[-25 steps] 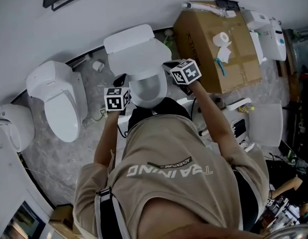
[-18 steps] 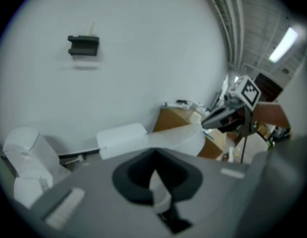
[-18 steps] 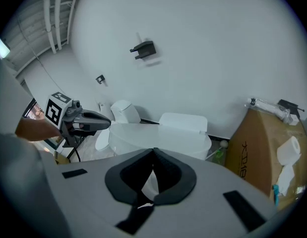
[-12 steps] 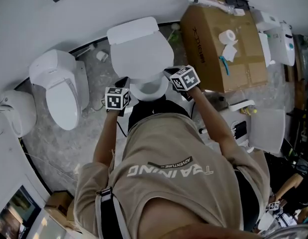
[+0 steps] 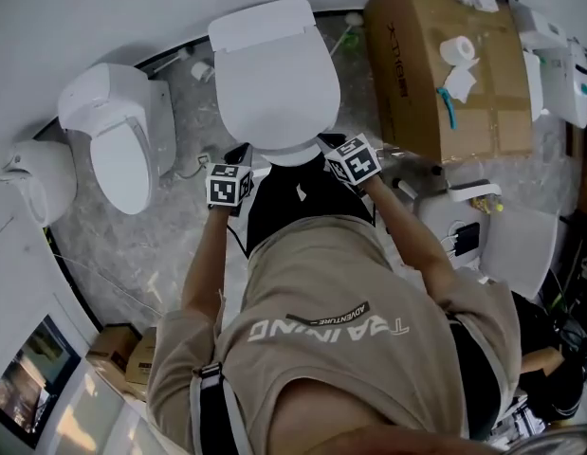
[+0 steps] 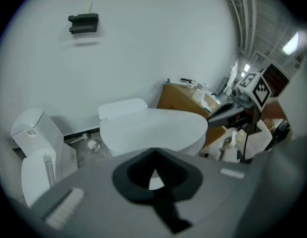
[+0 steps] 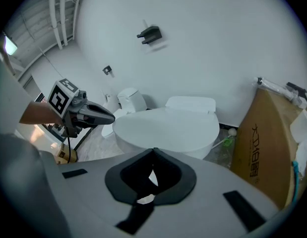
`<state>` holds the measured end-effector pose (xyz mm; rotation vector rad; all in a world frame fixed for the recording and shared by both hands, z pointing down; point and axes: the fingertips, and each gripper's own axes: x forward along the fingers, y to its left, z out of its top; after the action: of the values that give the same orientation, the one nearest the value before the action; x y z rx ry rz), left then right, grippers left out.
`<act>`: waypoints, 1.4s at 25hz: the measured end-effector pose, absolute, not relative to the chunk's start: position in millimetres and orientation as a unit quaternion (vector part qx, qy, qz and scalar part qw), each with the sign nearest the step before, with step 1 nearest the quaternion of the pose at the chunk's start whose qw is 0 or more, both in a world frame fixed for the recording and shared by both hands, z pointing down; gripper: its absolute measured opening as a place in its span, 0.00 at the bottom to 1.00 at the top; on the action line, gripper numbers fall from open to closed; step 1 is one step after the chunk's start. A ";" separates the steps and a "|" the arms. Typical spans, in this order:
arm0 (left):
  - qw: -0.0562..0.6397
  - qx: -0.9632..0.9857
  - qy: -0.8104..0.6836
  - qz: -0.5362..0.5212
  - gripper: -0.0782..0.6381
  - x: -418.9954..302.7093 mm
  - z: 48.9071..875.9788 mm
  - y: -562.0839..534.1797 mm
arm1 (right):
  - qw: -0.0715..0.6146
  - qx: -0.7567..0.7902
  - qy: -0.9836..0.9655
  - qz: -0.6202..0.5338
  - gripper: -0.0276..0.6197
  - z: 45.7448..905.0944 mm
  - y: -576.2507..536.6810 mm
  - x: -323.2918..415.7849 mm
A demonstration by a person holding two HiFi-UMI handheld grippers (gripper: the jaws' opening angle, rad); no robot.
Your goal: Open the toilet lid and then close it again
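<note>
The white toilet's lid (image 5: 279, 93) lies flat and closed over the bowl, with the tank (image 5: 260, 25) behind it against the wall. The same lid (image 6: 153, 130) fills the middle of the left gripper view and appears as a flat white oval (image 7: 165, 128) in the right gripper view. My left gripper (image 5: 238, 156) hovers at the lid's front left edge, shut and holding nothing. My right gripper (image 5: 329, 146) is at the front right edge, also shut and empty. Each gripper shows in the other's view: the right gripper (image 6: 231, 114) and the left gripper (image 7: 91, 115), jaws together.
A second white toilet (image 5: 122, 150) stands to the left, with another white fixture (image 5: 32, 183) beyond it. A cardboard box (image 5: 445, 64) with a toilet roll (image 5: 459, 76) on top sits close on the right. White parts (image 5: 521, 240) lie on the floor at the right. A black holder (image 7: 151, 34) hangs on the wall.
The lid has come down from partly raised, with the bowl showing, to fully closed. Both grippers stayed at the toilet's front edge.
</note>
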<state>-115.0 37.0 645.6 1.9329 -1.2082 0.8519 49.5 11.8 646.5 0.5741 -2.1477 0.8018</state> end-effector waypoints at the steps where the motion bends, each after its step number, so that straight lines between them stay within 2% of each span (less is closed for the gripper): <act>1: 0.344 0.745 -0.464 0.333 0.12 -113.1 651.1 41.9 | 0.381 0.225 -0.838 0.319 0.06 652.0 17.0 51.3; 6: 0.375 0.737 -0.451 0.337 0.12 -109.5 679.1 64.5 | 0.399 0.226 -0.821 0.340 0.06 680.9 39.7 56.1; 35: 0.459 0.722 -0.345 0.387 0.12 -85.7 844.7 139.4 | 0.492 0.221 -0.733 0.414 0.06 854.7 119.9 77.4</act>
<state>-85.7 139.4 844.7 1.7776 -0.8490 0.9533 77.4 119.9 854.7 0.5373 -1.7793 1.0058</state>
